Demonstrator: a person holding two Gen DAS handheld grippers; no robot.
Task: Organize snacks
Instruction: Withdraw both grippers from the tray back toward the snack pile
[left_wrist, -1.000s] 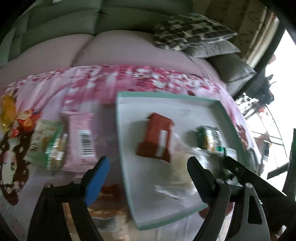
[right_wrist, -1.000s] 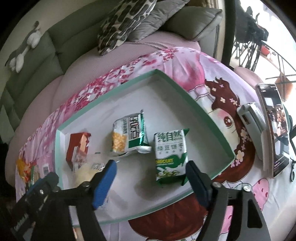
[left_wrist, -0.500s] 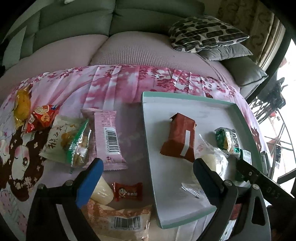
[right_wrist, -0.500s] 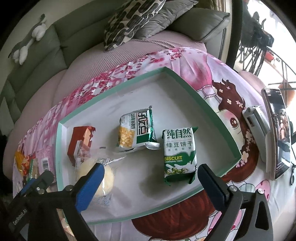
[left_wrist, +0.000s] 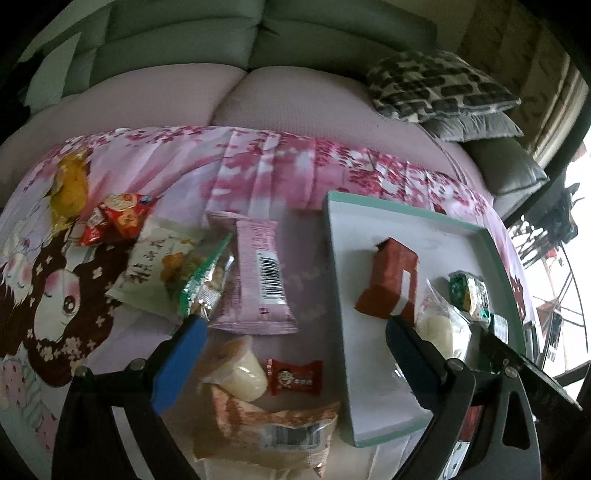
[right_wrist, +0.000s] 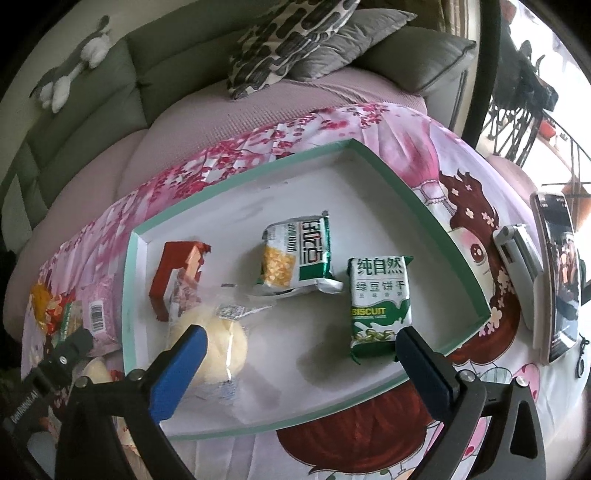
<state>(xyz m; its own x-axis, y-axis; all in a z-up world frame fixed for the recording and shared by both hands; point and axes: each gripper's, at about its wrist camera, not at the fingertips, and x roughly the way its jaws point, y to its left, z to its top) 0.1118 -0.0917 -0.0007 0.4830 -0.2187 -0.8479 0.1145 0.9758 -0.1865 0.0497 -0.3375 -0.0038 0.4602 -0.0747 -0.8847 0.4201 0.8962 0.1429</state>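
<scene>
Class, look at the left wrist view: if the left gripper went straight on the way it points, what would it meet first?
Probably the small red candy beside the pale bun, lying between the open left gripper fingers; depth is uncertain.

A pink cartoon-print cloth (left_wrist: 258, 177) covers the surface. On it lie a green-rimmed tray (right_wrist: 424, 206), loose snack packets (left_wrist: 264, 273) left of the tray, and a phone (right_wrist: 559, 273) right of it.
</scene>
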